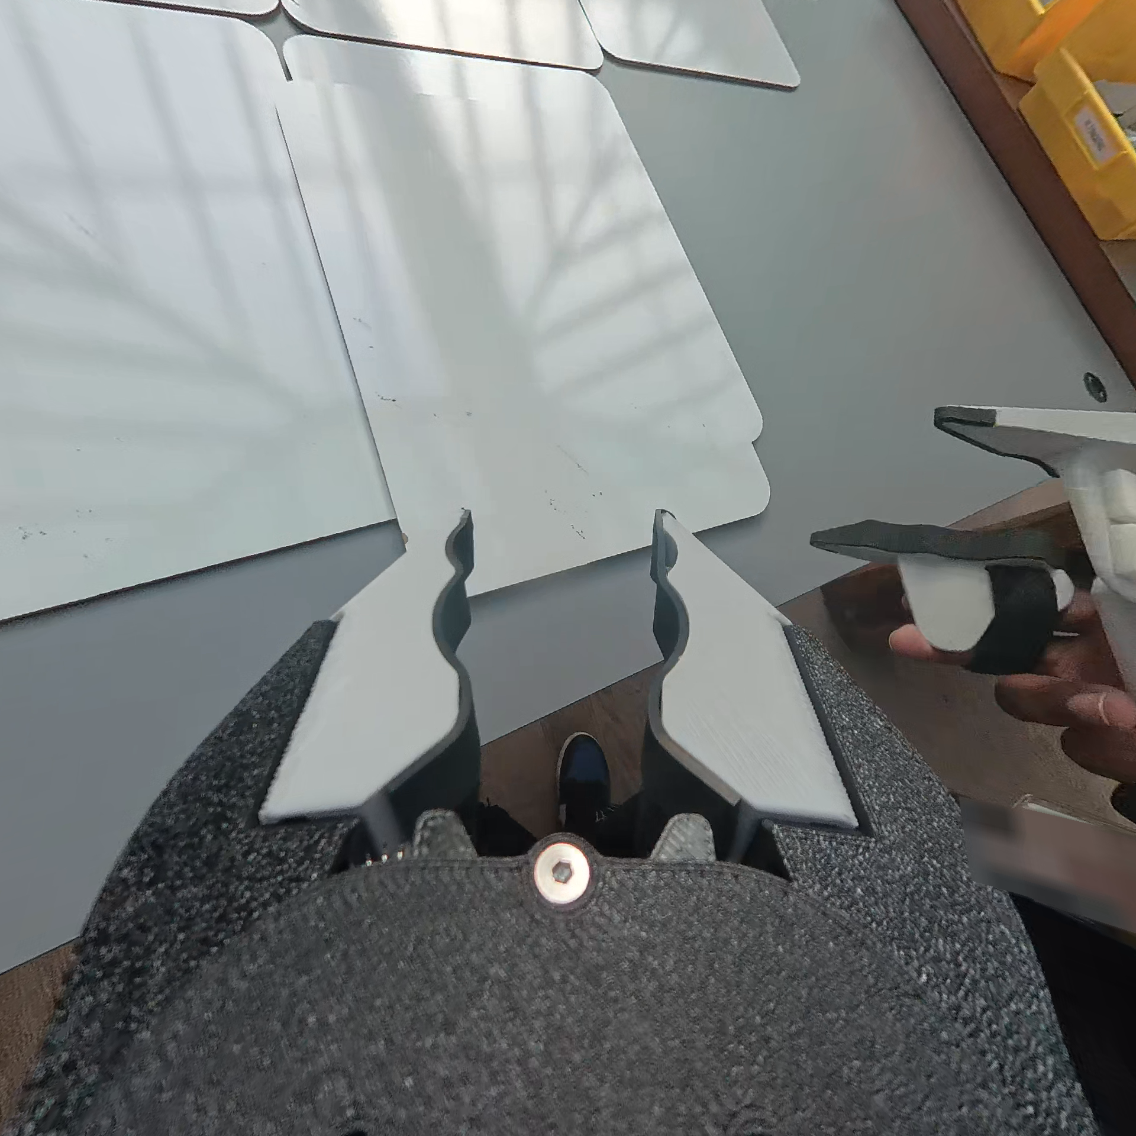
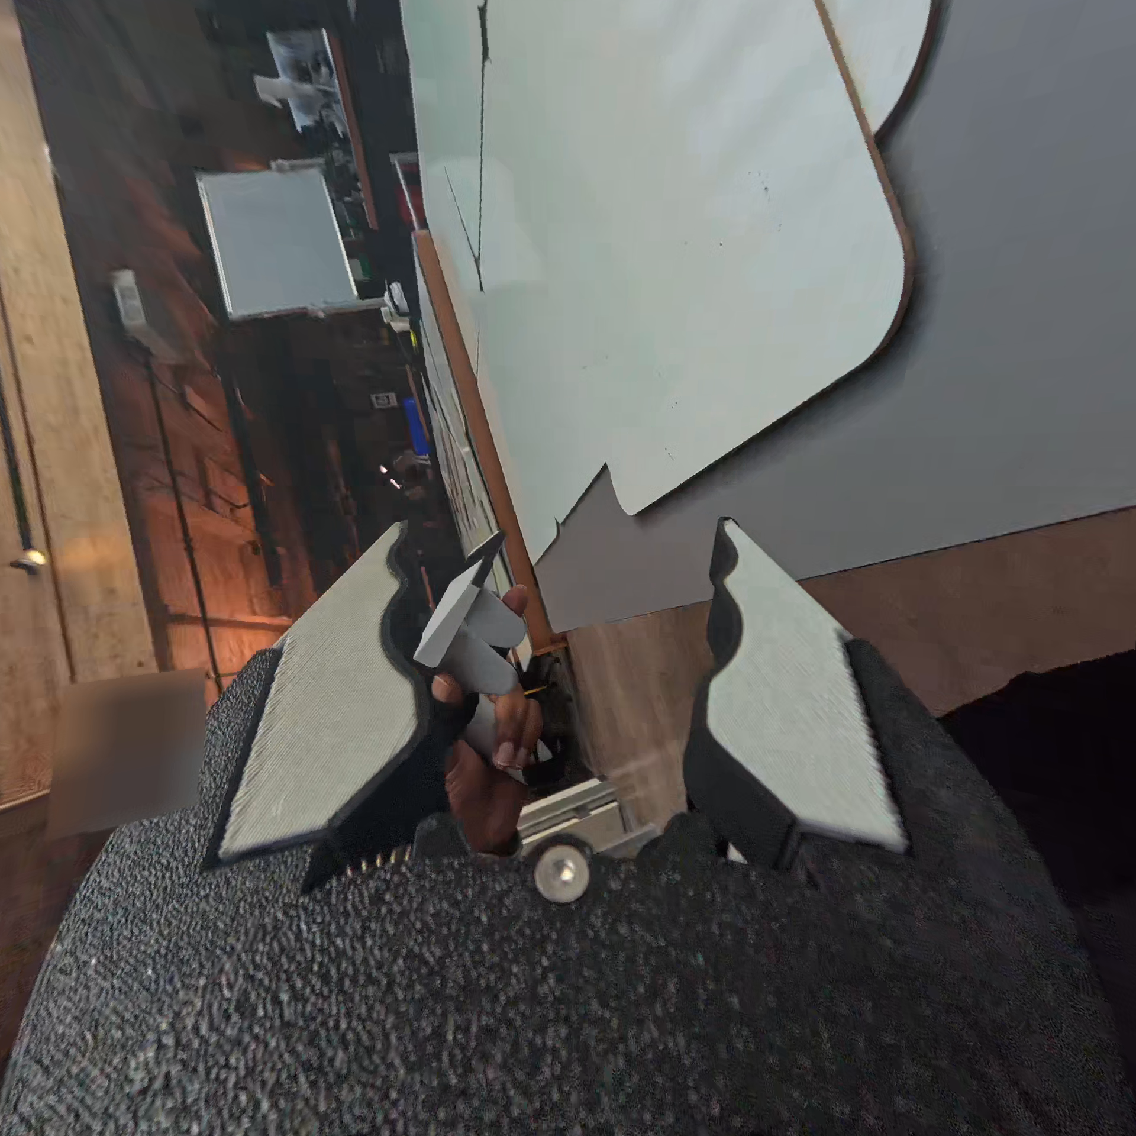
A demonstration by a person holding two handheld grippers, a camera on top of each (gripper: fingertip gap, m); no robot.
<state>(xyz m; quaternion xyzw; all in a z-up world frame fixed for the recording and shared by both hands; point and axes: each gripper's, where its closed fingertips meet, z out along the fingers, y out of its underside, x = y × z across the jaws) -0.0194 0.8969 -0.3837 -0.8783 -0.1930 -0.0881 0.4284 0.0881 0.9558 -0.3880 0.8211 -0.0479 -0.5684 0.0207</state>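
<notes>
Yellow bins beside the table; contents unclear.

Your views are bright, with striped window glare on the white boards. Edges bend; the right view's background is dim and smeared.

A white label sits on the far-right yellow bin, its print too blurred to read.
</notes>
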